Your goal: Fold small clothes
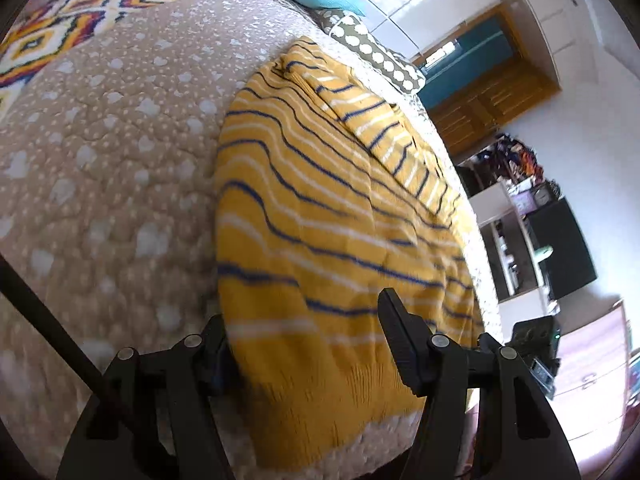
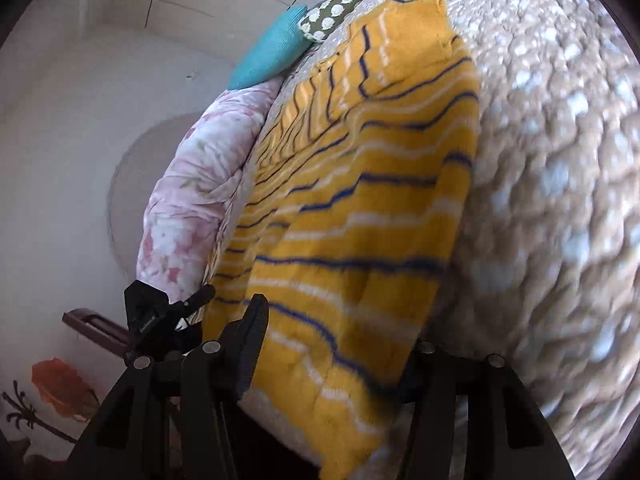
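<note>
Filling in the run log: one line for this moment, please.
step: grasp hem | left tongs: open, straddling jumper hem | right tongs: open, straddling hem | jumper: flat on quilt

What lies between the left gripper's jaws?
The near hem of the yellow striped sweater lies between the open left gripper's jaws, seen in the left wrist view.
</note>
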